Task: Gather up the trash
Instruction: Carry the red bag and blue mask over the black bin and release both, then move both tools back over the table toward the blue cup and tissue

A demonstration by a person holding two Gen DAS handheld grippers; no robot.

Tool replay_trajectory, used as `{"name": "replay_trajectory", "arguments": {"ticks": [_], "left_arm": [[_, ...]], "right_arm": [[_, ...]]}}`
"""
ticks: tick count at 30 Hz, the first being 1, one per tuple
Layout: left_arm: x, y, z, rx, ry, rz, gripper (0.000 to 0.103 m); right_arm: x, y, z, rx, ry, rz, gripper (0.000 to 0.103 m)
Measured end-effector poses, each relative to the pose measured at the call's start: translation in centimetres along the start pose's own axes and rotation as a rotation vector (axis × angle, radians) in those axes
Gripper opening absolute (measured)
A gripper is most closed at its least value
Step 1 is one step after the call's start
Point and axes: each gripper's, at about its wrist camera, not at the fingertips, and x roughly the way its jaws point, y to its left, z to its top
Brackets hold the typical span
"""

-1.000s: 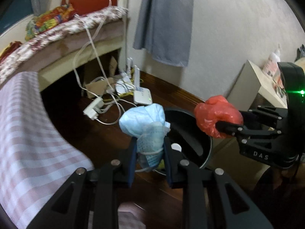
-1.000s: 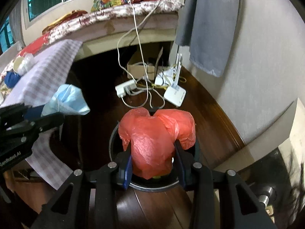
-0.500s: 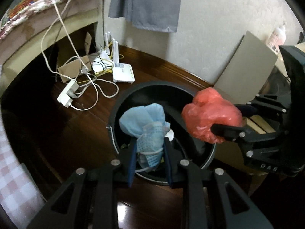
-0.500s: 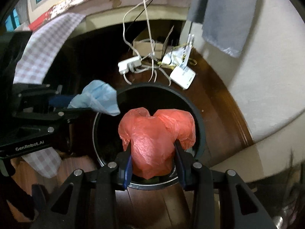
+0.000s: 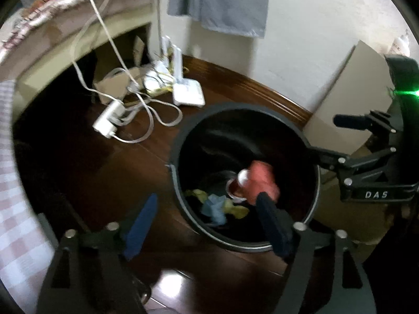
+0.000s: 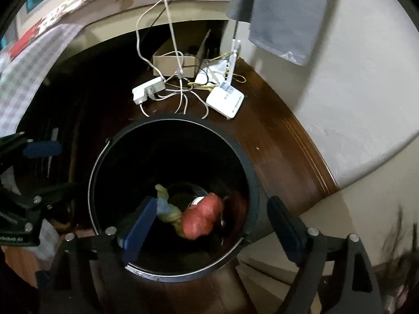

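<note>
A black round bin [image 5: 235,110] stands on the dark wood floor. Inside it lie a crumpled red plastic bag [image 5: 262,180], a blue face mask [image 5: 213,208] and yellow-green scraps. My left gripper [image 5: 207,222] hangs over the bin's near rim, its jaws opening with nothing between the pads. My right gripper [image 6: 212,229] is above the bin [image 6: 167,120], its jaws opening too. The red bag [image 6: 201,217] and the mask [image 6: 163,206] lie loose below it. Each gripper shows in the other's view: the right gripper [image 5: 337,137] and the left gripper [image 6: 52,168].
A white power strip [image 5: 107,117], a router [image 5: 188,93] and tangled cables lie on the floor behind the bin, beside a cardboard box [image 6: 174,62]. A grey cloth [image 5: 220,0] hangs on the wall. A checked cloth [image 5: 10,209] is at the left, a leaning board [image 5: 348,96] at the right.
Both grippers sank toward the bin and opened. The blue mask left the left gripper and the red bag left the right one; both now lie in the bin.
</note>
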Motion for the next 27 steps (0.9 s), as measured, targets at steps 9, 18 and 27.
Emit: {"name": "replay_trajectory", "arguments": {"ticks": [9, 18, 27], "left_arm": [[-5.4, 0.4, -0.4, -0.048, -0.118, 0.063, 0.099], [-11.4, 1.4, -0.2, -0.087, -0.238, 0.082, 0.102], [-16.1, 5.2, -1.2, -0.176, -0.312, 0.172, 0.103]], "right_arm": [[-4.8, 0.9, 0.2, 0.037, -0.12, -0.053, 0.103], [-11.1, 1.4, 1.1, 0.143, -0.245, -0.03, 0.103], [-15.8, 6.3, 3.7, 0.11, -0.348, 0.089, 0.103]]}}
